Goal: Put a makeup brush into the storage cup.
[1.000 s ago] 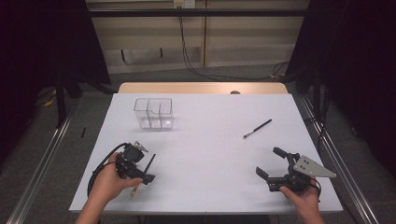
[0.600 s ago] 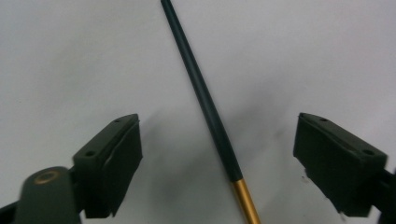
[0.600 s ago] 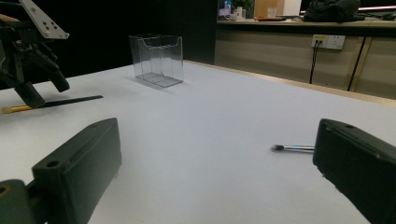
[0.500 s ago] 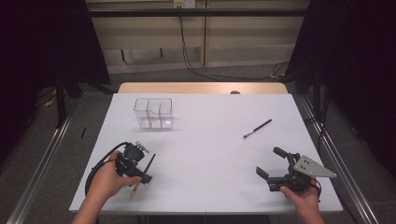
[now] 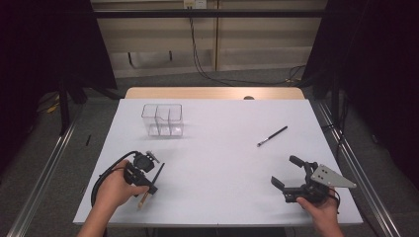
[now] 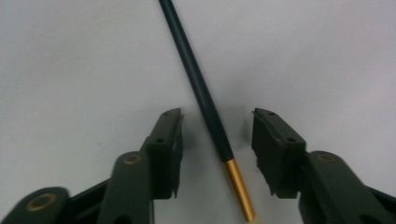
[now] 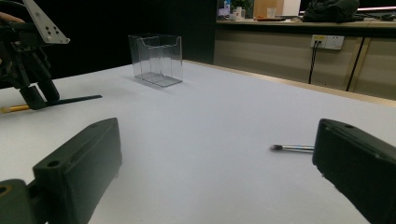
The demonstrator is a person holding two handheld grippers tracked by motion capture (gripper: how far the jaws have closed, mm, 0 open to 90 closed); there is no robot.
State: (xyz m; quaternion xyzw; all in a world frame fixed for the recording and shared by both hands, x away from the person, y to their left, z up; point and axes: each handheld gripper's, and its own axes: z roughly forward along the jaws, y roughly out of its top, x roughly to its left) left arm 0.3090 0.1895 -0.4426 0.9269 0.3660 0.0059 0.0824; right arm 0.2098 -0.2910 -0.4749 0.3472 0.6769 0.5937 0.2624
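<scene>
The left gripper point(image 5: 148, 185) is sitting at the near-left of the white table point(image 5: 222, 163), pointing down over the dark brush point(image 6: 205, 100). Its jaws have just been closing, and the brush is lying between them, but in the left gripper view a gap is showing on each side of the shaft, so the pads are not pressing on it. The brush is lying flat on the table, well nearer the person than the clear organizer point(image 5: 163, 120).

The right gripper point(image 5: 286, 173) is resting at the near-right, far to the right of the organizer, with its 2 jaws standing wide apart and nothing between them.

Beyond it, a second brush point(image 5: 272, 136) is lying alone, to the right of the organizer and well apart from it. The organizer, a clear plastic box with 3 compartments, is standing farthest back. Nothing is lying between it and the dark brush.

The left gripper view is giving the brush up close: a slim dark handle meeting a gold-coloured section near the jaws. The high view is showing that pale end sticking out towards the person. The right gripper view is showing the left gripper point(image 7: 35, 95) from the side, standing over the brush point(image 7: 74, 99), with the organizer point(image 7: 156, 58) behind and the second brush's point(image 7: 292, 148) bristle tip facing left.
</scene>
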